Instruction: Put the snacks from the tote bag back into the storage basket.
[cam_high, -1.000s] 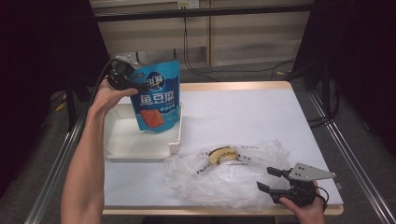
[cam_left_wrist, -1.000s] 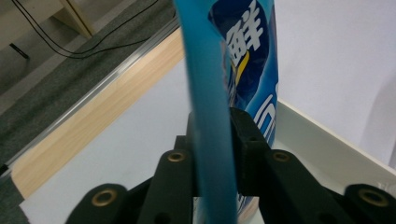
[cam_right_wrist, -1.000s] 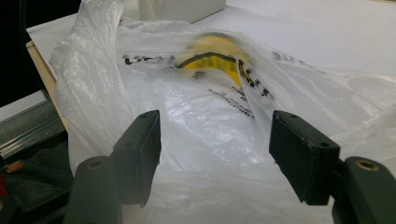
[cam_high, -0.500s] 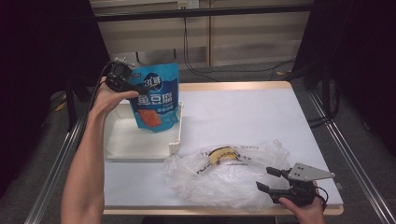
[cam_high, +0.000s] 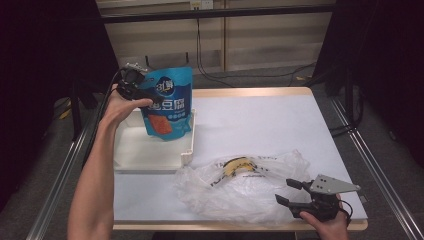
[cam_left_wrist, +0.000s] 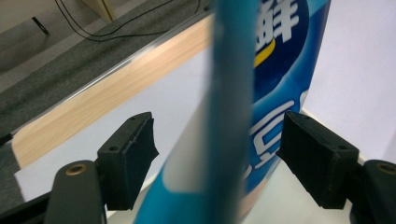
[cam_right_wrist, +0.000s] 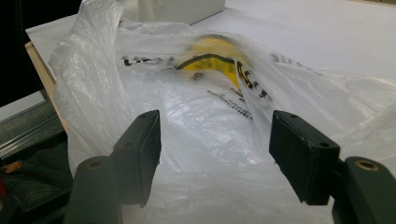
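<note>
A blue snack pouch with white lettering stands upright over the back right corner of the white tray. My left gripper is at the pouch's top left edge. Its jaws have just been opening. In the left gripper view the pouch sits edge-on between the pads of my left gripper, with a gap on each side. I cannot tell whether the pouch's bottom rests on the tray. My right gripper stands open at the clear plastic bag, with nothing gripped.
A yellow thing lies inside the crumpled bag, which fills the space ahead of my right gripper. The white table has a wooden far edge. Metal rails run along both sides.
The pouch has tipped slightly at the left gripper. Both hands have stayed where they were.
</note>
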